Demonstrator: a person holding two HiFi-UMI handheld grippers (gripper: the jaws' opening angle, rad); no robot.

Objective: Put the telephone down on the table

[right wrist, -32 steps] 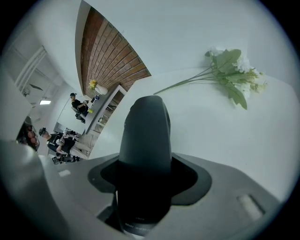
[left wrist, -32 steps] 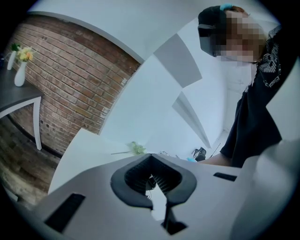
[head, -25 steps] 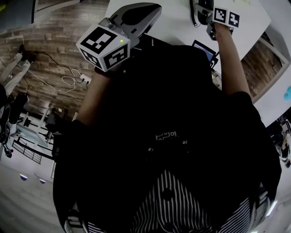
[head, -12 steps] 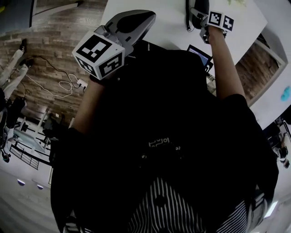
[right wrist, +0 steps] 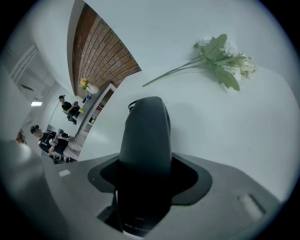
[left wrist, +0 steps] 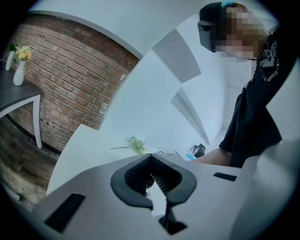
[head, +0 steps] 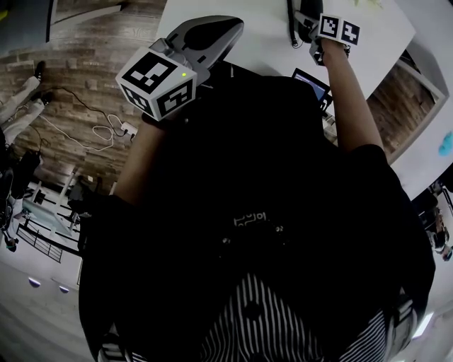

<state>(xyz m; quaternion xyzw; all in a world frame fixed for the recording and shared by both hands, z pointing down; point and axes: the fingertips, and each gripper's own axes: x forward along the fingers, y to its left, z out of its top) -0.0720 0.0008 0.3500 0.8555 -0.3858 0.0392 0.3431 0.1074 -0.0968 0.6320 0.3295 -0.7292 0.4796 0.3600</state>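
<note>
The telephone is a dark handset [right wrist: 145, 136]. My right gripper [right wrist: 143, 180] is shut on it, and the handset sticks out from the jaws over the white table [right wrist: 234, 136]. Whether its far end touches the tabletop I cannot tell. In the head view the right gripper [head: 308, 27] is at the top over the table [head: 262, 42], with the handset [head: 299, 15] dark beside its marker cube. My left gripper [head: 207, 34] is held up at the upper left near the table's edge. Its jaws [left wrist: 159, 199] are shut with nothing between them.
A sprig of green and white flowers [right wrist: 220, 58] lies on the table beyond the handset. A dark screen [head: 316, 80] shows by the table's near edge. White cables [head: 106, 127] lie on the wooden floor at the left. People [right wrist: 47, 138] stand far off in the room.
Both grippers sit slightly further left in the head view than a second ago. The right gripper's hold on the handset is the same.
</note>
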